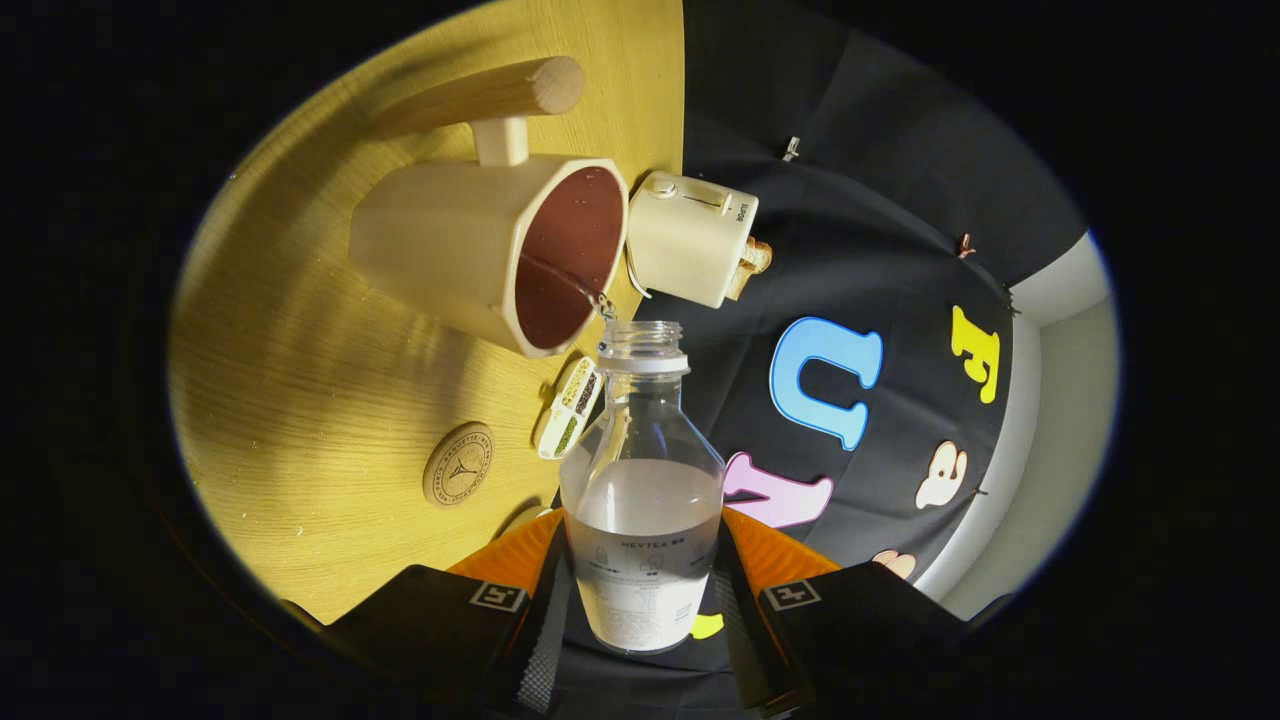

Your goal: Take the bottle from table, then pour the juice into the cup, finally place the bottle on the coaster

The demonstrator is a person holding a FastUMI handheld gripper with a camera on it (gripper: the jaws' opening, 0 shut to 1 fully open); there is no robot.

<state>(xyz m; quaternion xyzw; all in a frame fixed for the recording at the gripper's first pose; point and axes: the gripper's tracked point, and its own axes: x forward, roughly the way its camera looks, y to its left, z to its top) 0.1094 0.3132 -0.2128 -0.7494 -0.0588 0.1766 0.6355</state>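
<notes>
My gripper (640,590) is shut on a clear plastic bottle (642,470), with both fingers pressing its lower body. The bottle is uncapped and tilted, and whitish juice fills part of it. Its open mouth (640,338) sits at the rim of a cream cup (480,250) with a dark brown inside and a long wooden handle (480,100). A thin trickle runs from the mouth into the cup. A round wooden coaster (459,464) lies on the yellow wooden table (300,400), beside my left finger (520,600) and nearer than the cup.
A cream toaster (692,238) with bread in it stands just beyond the cup at the table's edge. A small flat packet (570,407) lies between the cup and the bottle. The black cloth wall hangs behind the table's edge.
</notes>
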